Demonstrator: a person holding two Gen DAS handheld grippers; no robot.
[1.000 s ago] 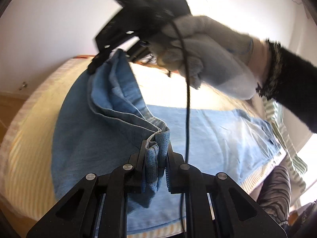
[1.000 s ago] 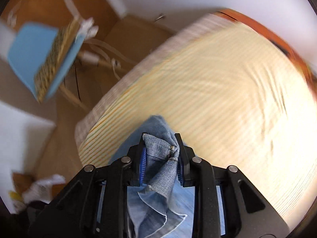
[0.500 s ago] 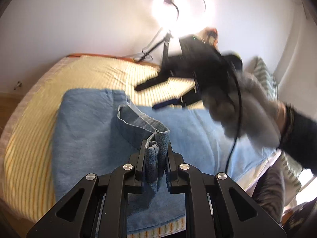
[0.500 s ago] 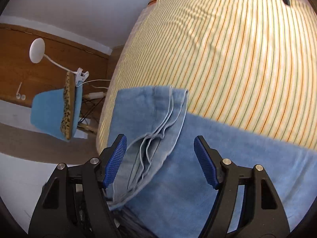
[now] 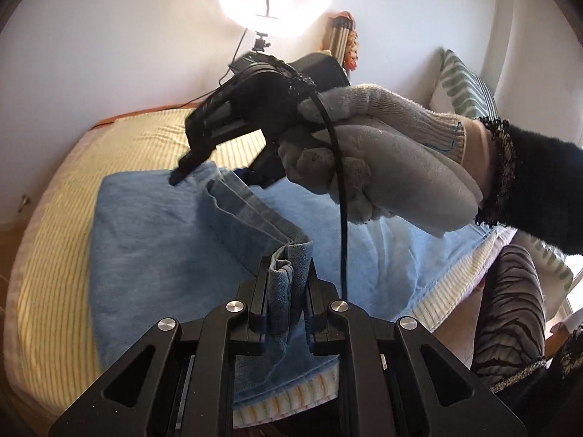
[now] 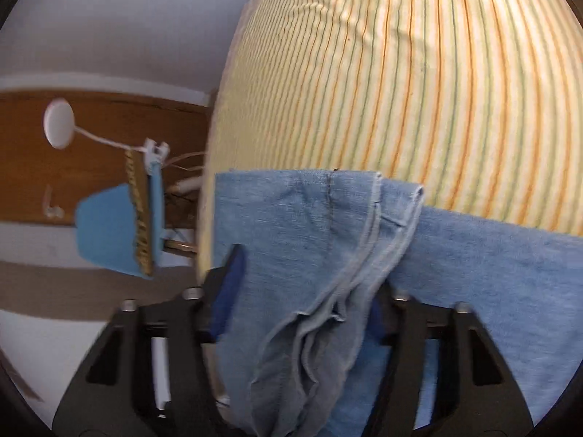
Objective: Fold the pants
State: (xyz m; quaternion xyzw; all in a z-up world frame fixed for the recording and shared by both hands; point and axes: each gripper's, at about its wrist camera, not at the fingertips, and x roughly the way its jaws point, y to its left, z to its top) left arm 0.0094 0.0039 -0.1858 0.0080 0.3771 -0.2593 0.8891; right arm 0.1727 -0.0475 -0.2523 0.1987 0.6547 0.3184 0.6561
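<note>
Left wrist view: the left tongs (image 5: pixel 286 284) are closed tight on a bunched hem edge of the light-blue denim pants (image 5: pixel 153 255), which lie spread on the bed with the yellow striped sheet (image 5: pixel 47 273). From that pinch the lifted hem band runs away toward the far side of the pants, where the right tongs (image 5: pixel 182 171), held in a grey knit glove (image 5: pixel 382 167), touch down near the other end of the hem. Right wrist view: the right tongs (image 6: pixel 302 291) stand wide open, gripping nothing, their blue pads straddling the layered hem (image 6: pixel 349 262). The hem's long axis thus spans the two tongs; judged from this, the right one must close before the fold can be carried.
</note>
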